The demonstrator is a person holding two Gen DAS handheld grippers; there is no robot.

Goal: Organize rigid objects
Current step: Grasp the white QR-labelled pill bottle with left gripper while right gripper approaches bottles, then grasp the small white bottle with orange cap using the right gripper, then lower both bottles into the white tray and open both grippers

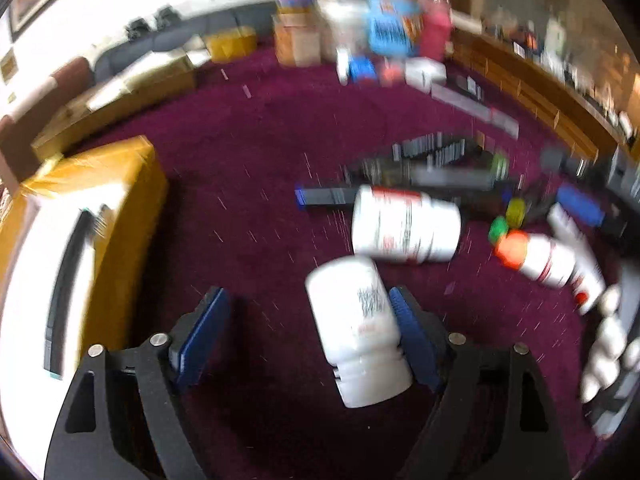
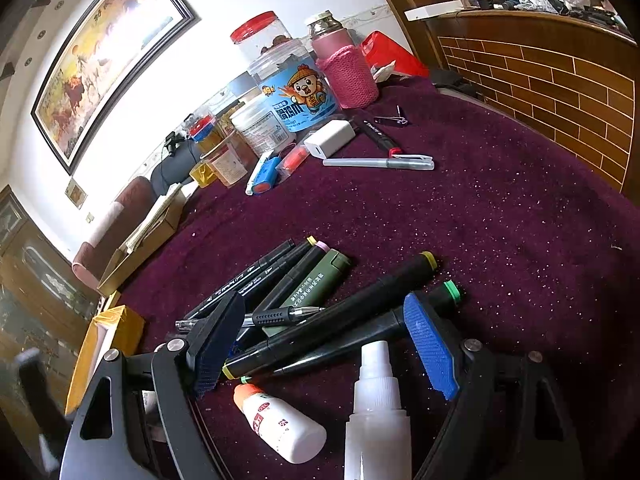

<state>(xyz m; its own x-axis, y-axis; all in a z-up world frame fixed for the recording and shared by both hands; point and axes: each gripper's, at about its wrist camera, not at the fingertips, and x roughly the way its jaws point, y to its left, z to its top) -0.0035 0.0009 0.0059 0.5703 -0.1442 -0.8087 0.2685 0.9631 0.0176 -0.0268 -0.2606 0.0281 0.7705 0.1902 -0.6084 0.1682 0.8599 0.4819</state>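
A bench (image 2: 500,216) covered in dark purple cloth is seen from both wrist cameras; the left view is smeared by motion blur.

In the left view, the left gripper (image 1: 308,322) is seen with its jaws spread wide. A white bottle (image 1: 358,328) lies on the cloth between them, close against the right blue pad (image 1: 412,336), while the left pad stands well apart from it, so nothing is clamped. Just beyond, a larger white jar (image 1: 404,226) lies on its side. To its right a white bottle with an orange cap (image 1: 540,258) is seen, and beyond it a blurred heap of dark pens (image 1: 440,164). A yellow box (image 1: 92,216) sits at the left.

In the right view, the right gripper (image 2: 324,340) is likewise released, its jaws wide and gripping nothing. Several black markers (image 2: 328,316) lie across the gap between the pads, with an olive-green marker (image 2: 316,284) among them. Nearer the camera, a small white glue bottle (image 2: 280,424) lies on its side beside a white spray bottle (image 2: 378,412). At the far edge of the bench stand a blue-labelled jar (image 2: 296,92) and a pink flask (image 2: 348,68), and a grey pen (image 2: 380,163) and a white charger (image 2: 330,138) lie in front of them.
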